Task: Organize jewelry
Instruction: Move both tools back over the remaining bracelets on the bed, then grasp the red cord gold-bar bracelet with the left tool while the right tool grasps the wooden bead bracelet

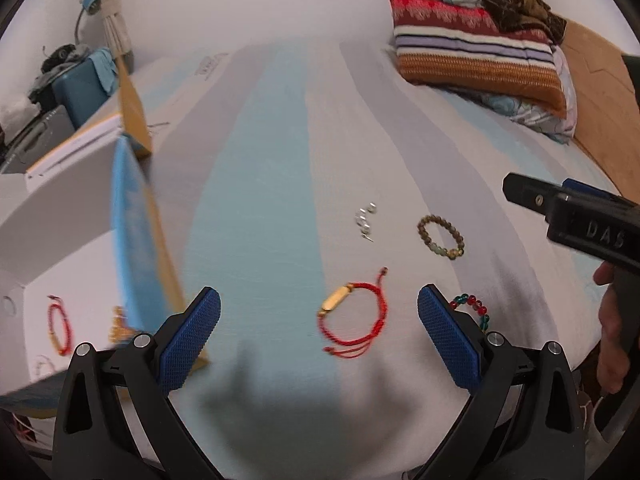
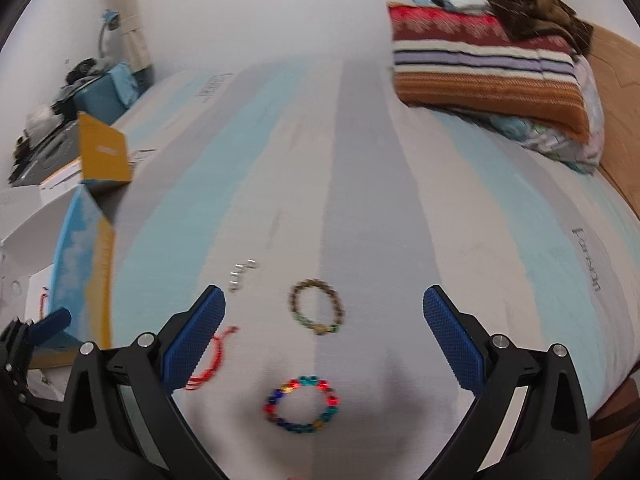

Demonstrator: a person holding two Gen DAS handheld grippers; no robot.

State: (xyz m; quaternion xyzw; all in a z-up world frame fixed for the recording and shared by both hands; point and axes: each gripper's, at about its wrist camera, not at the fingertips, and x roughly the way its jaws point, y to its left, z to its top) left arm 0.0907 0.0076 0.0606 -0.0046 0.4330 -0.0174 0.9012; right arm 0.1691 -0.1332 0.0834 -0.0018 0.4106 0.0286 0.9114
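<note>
Striped blue, grey and white bed sheet (image 2: 360, 160) carries everything I see. My left claw (image 1: 319, 336) hangs released over the red cord bracelet with a gold tube bead (image 1: 352, 316); my right claw (image 2: 324, 338) gapes, empty, between the brown wooden bead bracelet (image 2: 317, 306) and the multicoloured glass bead bracelet (image 2: 302, 405)

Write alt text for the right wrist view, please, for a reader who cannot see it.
The open right gripper hovers over a striped bed sheet, above a multicoloured bead bracelet and a brown bead bracelet. A red cord bracelet lies partly behind its left finger, small silver pieces lie farther off.
</note>
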